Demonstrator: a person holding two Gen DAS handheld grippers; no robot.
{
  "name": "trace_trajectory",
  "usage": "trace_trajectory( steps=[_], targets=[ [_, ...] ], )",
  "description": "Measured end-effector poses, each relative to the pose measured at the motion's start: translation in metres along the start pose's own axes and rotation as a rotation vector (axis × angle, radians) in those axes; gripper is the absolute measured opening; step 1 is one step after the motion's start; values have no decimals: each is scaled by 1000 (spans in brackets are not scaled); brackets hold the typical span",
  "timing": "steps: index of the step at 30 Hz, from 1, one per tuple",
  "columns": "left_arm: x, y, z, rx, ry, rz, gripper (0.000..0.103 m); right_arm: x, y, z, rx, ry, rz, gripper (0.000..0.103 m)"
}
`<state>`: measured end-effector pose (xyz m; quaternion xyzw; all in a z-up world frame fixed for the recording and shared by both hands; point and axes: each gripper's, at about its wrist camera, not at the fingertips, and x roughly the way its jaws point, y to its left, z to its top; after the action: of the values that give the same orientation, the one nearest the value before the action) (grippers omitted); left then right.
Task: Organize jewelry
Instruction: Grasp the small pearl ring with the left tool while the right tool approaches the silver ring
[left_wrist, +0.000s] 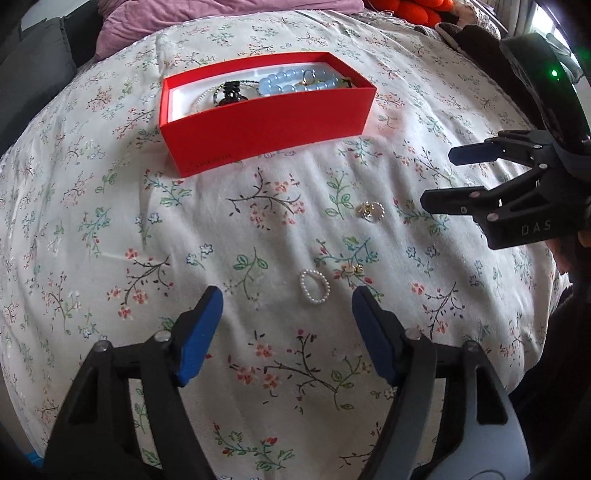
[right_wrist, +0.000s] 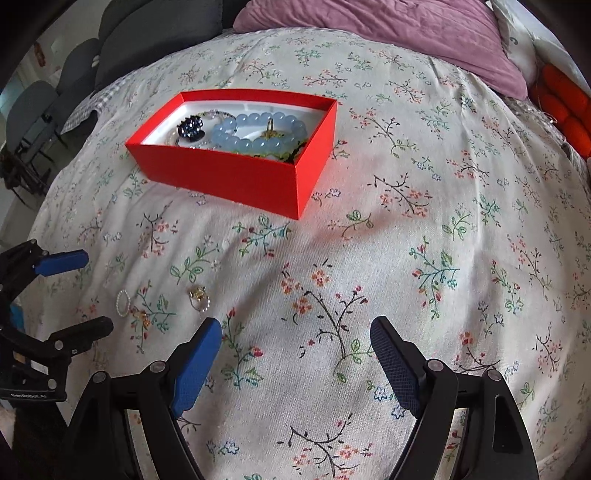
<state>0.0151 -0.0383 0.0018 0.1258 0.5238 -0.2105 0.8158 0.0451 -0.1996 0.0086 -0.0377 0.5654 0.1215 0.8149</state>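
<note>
A red box sits on the floral bedspread and holds a blue bead bracelet and a dark jewelled piece. Loose on the cloth lie a small pearl loop, a gold and pearl ring and a tiny gold piece. My left gripper is open, the pearl loop just beyond its fingertips and untouched. My right gripper is open and empty, the gold ring just past its left fingertip.
The bedspread is soft and creased. A purple pillow lies beyond the box, with orange knitted stuff at the far right. Dark cushions and chairs stand off the bed's left side.
</note>
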Motion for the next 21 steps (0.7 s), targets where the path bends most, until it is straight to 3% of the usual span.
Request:
trace_trajectory(
  steps=[9,18,21],
  targets=[
    [14,-6,3,2,38,-104,26,13,18,-9,-107,8,-6,84],
    [18,-7,5,5,54,-95,5,20,33,-11,-185,-23,-17,84],
    [18,-6,7,-7,52,-99,3,20,37,-12,-204,-33,-10,84]
  ],
)
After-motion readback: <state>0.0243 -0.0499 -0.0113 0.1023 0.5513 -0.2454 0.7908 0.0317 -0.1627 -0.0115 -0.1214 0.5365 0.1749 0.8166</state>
